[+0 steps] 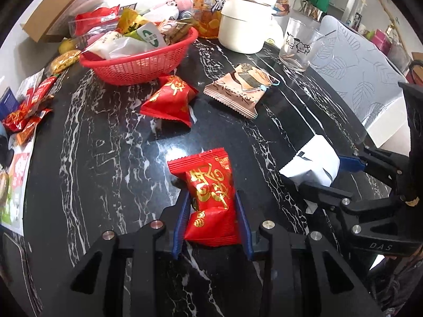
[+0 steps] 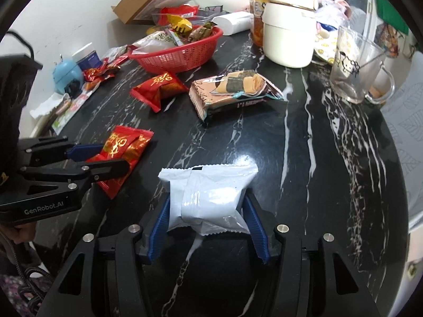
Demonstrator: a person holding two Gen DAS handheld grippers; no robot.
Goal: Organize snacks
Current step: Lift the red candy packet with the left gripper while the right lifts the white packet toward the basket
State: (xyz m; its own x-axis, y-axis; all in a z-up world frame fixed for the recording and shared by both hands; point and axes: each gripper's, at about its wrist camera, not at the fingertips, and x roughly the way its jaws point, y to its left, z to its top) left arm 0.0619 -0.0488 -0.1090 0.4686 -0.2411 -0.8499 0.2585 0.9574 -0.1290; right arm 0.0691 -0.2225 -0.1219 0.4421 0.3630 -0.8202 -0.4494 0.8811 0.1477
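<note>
STEP: both packets gripped, basket run looks next | LEFT: left gripper [image 1: 212,219] clamped on red snack packet [image 1: 208,198], bottom centre | RIGHT: right gripper [image 2: 208,220] clamped on white snack packet [image 2: 208,198], bottom centre | NEXT: lift clear of tabletop [image 1: 105,158] — carry to red basket [image 1: 137,60], upper left — already heaped, so place gently

Basket [image 1: 137,63] at table [image 1: 105,171] rear; 2 snack packets [image 1: 169,100] [image 1: 236,89] before it; kettle [image 1: 246,26] to its right.
</note>
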